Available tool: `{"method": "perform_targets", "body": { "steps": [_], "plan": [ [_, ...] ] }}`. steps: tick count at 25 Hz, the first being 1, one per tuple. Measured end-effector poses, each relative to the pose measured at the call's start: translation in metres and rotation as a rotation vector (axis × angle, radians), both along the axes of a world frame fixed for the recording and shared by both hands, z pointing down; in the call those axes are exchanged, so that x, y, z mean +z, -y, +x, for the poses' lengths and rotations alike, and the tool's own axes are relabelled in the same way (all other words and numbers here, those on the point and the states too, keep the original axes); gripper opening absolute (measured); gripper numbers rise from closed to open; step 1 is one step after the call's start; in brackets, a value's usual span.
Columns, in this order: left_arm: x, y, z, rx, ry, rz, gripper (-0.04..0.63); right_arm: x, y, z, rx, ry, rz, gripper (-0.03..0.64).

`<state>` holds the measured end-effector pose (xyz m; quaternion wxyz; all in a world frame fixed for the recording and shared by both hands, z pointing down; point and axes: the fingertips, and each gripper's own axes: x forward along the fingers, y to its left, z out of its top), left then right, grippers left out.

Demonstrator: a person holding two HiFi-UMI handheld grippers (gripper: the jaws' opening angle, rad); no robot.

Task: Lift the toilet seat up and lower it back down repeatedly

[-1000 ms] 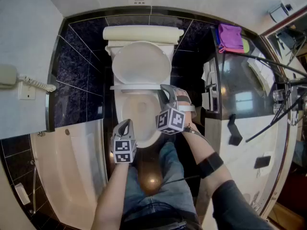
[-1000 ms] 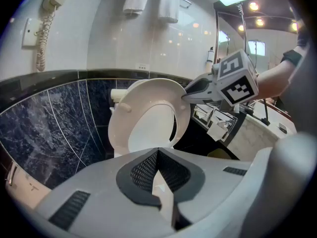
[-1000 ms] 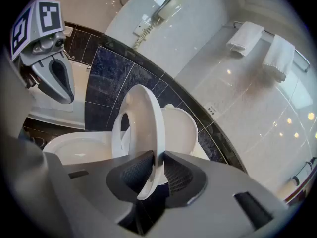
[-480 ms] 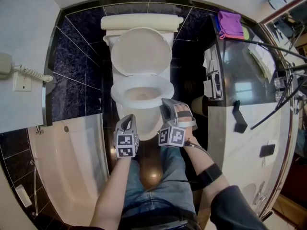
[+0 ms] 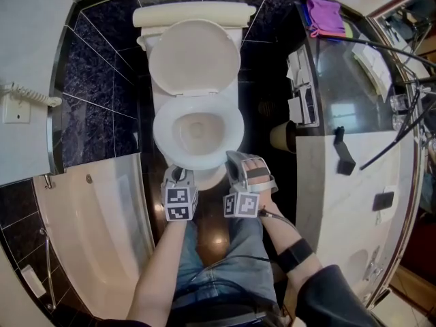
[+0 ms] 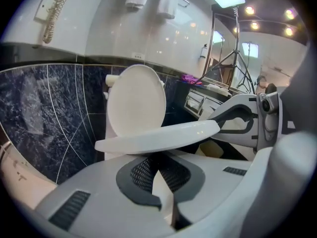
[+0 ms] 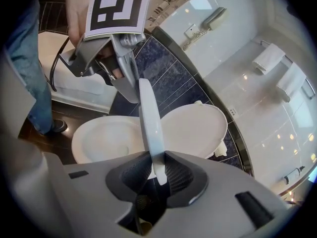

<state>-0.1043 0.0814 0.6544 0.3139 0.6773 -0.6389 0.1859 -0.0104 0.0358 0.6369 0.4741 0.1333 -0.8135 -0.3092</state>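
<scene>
Down at the front of the bowl [image 7: 81, 143], the toilet seat [image 5: 199, 161] hangs partway, lifted off the rim and well short of the lid [image 5: 194, 56], which leans upright against the cistern [image 5: 194, 13]. And the right gripper [image 5: 237, 161] has it: the seat's front-right edge sits between the dark meshed pads [image 7: 179, 175], clamped, though the jaws have just eased open a shade. The left gripper [image 5: 177, 174] is pinched closed on nothing, its tip just beside the seat's front-left edge; touching or not, I can't tell.

I read this as the lowering leg, close to touchdown, and it is all about control. The grip is off to one side, so the seat wants to twist on its hinge; the wrist needs to follow the hinge's arc and keep the jaws flat with the seat. That glossy plastic looks slippery, so any more loosening before the seat meets the rim risks a drop and a slam. Better to hold the clamp firm and only let go once the seat rests.

Watch the left side too: that tip should stay out from under the seat, or it gets trapped against the bowl. For the next lift, a bite nearer the front centre would pull straighter.
</scene>
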Motion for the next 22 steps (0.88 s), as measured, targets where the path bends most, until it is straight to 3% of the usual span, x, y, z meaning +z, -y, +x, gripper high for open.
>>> {"method": "perform_targets", "body": {
  "steps": [22],
  "plan": [
    [0.094,-0.070,0.031,0.036,-0.031,-0.076,0.000,0.079,-0.080,0.040,-0.014,-0.127,-0.061,0.089]
  ]
}}
